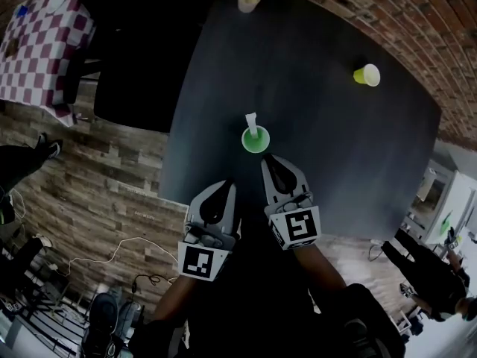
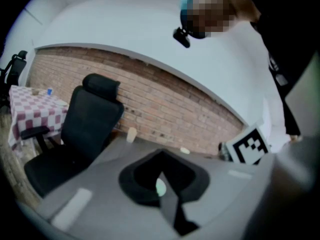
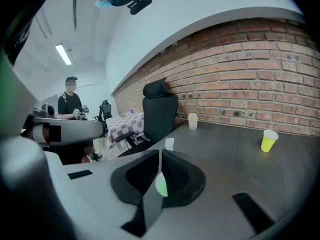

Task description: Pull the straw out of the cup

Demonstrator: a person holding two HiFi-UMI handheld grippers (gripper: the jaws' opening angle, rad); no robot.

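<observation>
We are seeing the head view dim overall: the dark counter is swallowing the light and giving back only a faint sheen, while the green cup is standing out bright. The corners are falling off to black, and the brick wall is bending along the frame's edge. The left gripper view is looking soft and smeared throughout, with the left tongs out of focus close to the lens. The right gripper view is coming through sharper. There a ceiling light strip is glowing at upper left, the right tongs are blurring in the foreground, and straight lines are curving toward the rim.
</observation>
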